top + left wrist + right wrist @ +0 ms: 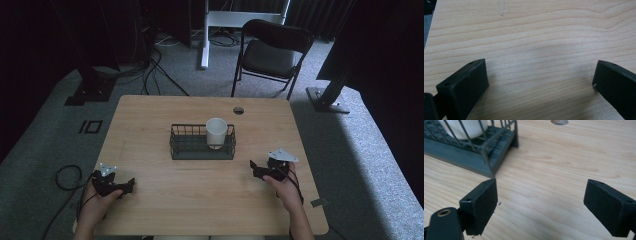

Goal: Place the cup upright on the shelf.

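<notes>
A white cup (216, 131) stands up straight inside a dark wire basket (190, 148), at the right end of the basket. The basket sits in the middle of the wooden counter (200, 200). The left gripper (131, 186) is on the near side of the basket and off to its left, well apart from it, low over the counter. A hand (97, 202) holds it from behind. In the left gripper view its two black jaws stand wide apart with bare wood (536, 50) between them, and they hold nothing. The right gripper (254, 167) is near the basket's near right corner but does not touch it. The other hand (286, 187) holds it, and a grey three-cornered plate (283, 155) sits on top. In the right gripper view its jaws are spread wide too, with nothing between them, and the basket corner (489, 160) is just past the left jaw, with the white cup (464, 128) behind the wires. A small round hole (238, 110) is in the counter beyond the basket, toward the far edge. A black folding chair (270, 52) stands on the grey floor behind the counter, past the basket.
</notes>
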`<state>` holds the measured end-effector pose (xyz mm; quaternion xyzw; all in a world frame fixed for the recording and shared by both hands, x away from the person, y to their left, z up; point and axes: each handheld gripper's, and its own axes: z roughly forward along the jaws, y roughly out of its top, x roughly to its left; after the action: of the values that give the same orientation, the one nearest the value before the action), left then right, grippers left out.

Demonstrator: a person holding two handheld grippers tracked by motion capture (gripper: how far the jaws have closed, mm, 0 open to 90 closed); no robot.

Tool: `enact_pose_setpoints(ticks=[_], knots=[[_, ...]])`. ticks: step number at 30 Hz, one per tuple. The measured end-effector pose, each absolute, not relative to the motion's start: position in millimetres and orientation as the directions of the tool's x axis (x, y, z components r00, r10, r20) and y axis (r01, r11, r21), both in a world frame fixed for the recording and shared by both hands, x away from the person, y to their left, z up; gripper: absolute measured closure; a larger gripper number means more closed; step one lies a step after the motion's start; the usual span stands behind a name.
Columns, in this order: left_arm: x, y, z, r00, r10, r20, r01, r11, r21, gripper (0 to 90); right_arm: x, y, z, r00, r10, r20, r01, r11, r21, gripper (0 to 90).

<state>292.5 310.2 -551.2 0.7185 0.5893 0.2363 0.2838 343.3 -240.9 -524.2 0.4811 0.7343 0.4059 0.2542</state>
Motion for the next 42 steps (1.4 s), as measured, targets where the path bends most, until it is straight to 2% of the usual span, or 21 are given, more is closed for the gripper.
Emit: enact_pose_setpoints(ticks=[18, 42], knots=[[293, 310, -551, 0.194, 0.981, 0.005, 0.713, -0.144, 0.687, 0.3, 331, -268, -537, -0.393, 0.919, 0.030, 0.559, 0.213, 0.802, 11.7], [293, 310, -551, 0.194, 0.981, 0.005, 0.713, -0.144, 0.686, 0.3, 325, -293, -549, -0.255, 0.967, 0.007, 0.668, 0.171, 0.724, 11.6]])
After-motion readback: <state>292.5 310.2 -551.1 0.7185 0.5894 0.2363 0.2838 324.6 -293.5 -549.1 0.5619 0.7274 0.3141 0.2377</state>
